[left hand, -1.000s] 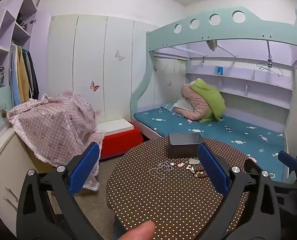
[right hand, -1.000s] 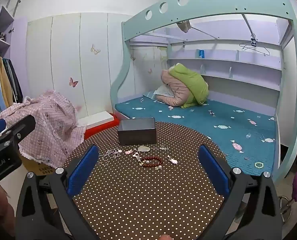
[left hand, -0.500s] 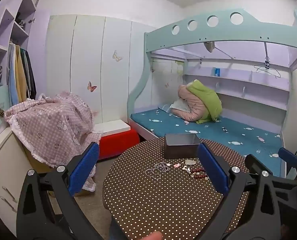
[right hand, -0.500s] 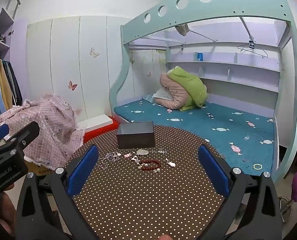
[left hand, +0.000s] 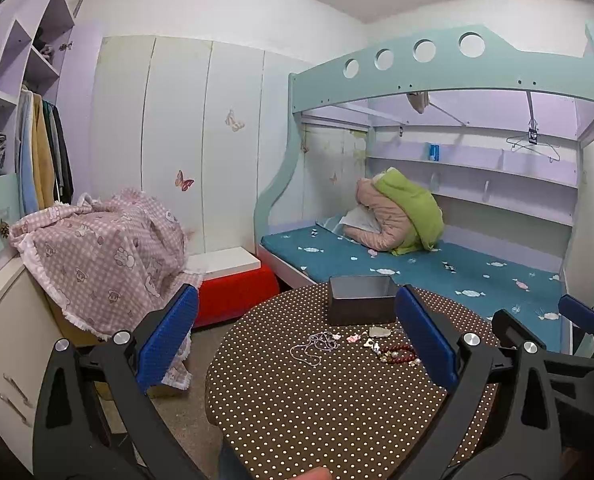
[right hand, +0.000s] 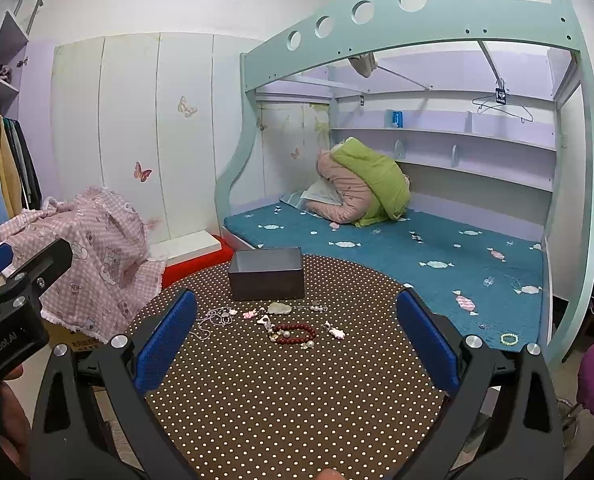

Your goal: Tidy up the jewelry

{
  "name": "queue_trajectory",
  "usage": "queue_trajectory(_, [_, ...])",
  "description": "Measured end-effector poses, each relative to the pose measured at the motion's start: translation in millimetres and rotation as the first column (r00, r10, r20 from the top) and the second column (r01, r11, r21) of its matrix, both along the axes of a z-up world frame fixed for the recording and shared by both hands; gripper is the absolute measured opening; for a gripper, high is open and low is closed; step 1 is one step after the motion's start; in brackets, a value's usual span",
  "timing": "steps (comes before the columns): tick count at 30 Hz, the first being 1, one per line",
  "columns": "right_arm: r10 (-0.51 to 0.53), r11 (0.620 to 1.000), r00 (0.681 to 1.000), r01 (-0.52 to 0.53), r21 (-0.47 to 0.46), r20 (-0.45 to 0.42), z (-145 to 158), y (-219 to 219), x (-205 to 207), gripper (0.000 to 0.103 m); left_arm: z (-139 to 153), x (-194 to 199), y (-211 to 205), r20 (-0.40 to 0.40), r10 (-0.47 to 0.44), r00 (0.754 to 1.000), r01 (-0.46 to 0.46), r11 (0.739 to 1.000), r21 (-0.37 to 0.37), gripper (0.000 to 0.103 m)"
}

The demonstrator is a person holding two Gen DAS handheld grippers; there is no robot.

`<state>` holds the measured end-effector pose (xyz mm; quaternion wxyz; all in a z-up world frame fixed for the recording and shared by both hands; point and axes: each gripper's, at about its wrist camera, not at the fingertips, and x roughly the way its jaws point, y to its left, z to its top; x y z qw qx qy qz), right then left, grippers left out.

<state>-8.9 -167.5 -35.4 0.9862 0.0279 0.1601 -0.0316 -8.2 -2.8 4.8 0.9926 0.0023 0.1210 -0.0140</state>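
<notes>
A dark grey open box stands at the far side of a round brown polka-dot table. In front of it lie loose jewelry pieces: a silver chain, a red bead bracelet, small pink and white charms and a pale stone. The same box, chain and bracelet show in the left wrist view. My left gripper is open and empty, above the table's near left. My right gripper is open and empty, short of the jewelry.
A teal bunk bed with folded quilts stands behind the table. A pink checked cloth covers a box at left, beside a red and white stool. White wardrobe doors line the back wall. A green bracelet lies on the bed.
Both grippers have tilted slightly, so the table and jewelry sit a little lower and farther in view. Both stay open and empty.
</notes>
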Motion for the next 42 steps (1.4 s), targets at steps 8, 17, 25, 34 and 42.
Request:
queue_trajectory(8, [0.000, 1.000, 1.000, 0.000, -0.007, 0.023, 7, -2, -2, 0.096, 0, 3, -1, 0.002, 0.001, 1.000, -0.001, 1.000, 0.002, 0.098])
queue_trajectory(17, [0.004, 1.000, 1.000, -0.003, -0.014, 0.027, 8, 0, -2, 0.096, 0, 0, 1, 0.006, 0.009, 1.000, -0.009, 1.000, 0.004, 0.098])
queue_trajectory(25, [0.000, 1.000, 0.999, 0.000, -0.015, 0.032, 9, 1, -2, 0.096, -1, 0, 0, 0.009, 0.010, 1.000, -0.010, 1.000, 0.004, 0.098])
queue_trajectory(34, [0.014, 1.000, 1.000, -0.013, -0.023, 0.028, 9, 3, 5, 0.096, -5, 5, -2, -0.004, 0.013, 1.000, -0.013, 1.000, 0.011, 0.098])
queue_trajectory(42, [0.023, 0.999, 1.000, -0.023, -0.022, -0.007, -1, 0, 26, 0.096, -17, 25, 2, -0.045, 0.029, 0.999, -0.028, 0.999, 0.031, 0.098])
